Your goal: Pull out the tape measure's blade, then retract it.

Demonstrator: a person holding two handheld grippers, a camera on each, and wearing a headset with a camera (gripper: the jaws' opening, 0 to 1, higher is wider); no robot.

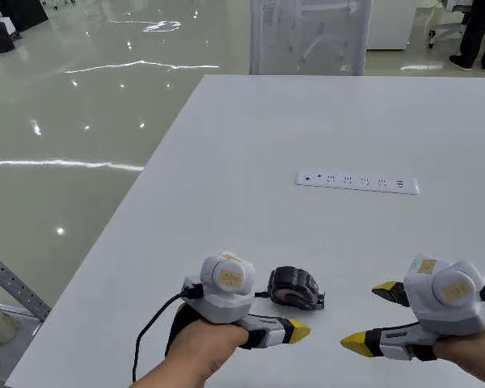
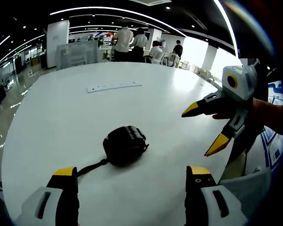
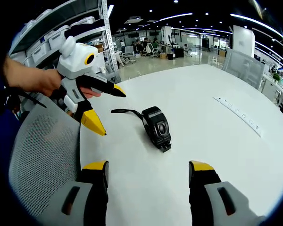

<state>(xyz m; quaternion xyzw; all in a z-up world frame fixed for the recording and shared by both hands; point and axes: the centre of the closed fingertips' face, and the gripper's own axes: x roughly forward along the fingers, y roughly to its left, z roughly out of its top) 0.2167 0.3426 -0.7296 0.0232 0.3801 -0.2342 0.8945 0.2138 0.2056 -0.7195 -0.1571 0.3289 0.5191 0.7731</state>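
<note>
I see the tape measure [image 1: 293, 288] lying on the white table [image 1: 307, 129], in the lower middle of the head view, and nothing holds it. It lies just beside the left gripper [image 1: 284, 317], and the right gripper [image 1: 369, 315] is further off at the lower right.

In the left gripper view the left jaws stand wide open and empty, with the tape measure ahead between the two yellow tips. This view shows also the black strap [image 2: 89, 167] running from the case toward the lower left tip. In the head view the strap is mostly hidden behind the gripper.

The right gripper view shows the right jaws also wide open and holding nothing. Here I see the face of the case, and the blade looks fully inside.

A white power strip [image 1: 357, 182] lies well apart, further up the table. The right gripper view shows a grey mesh chair [image 3: 42, 155] at the left.
</note>
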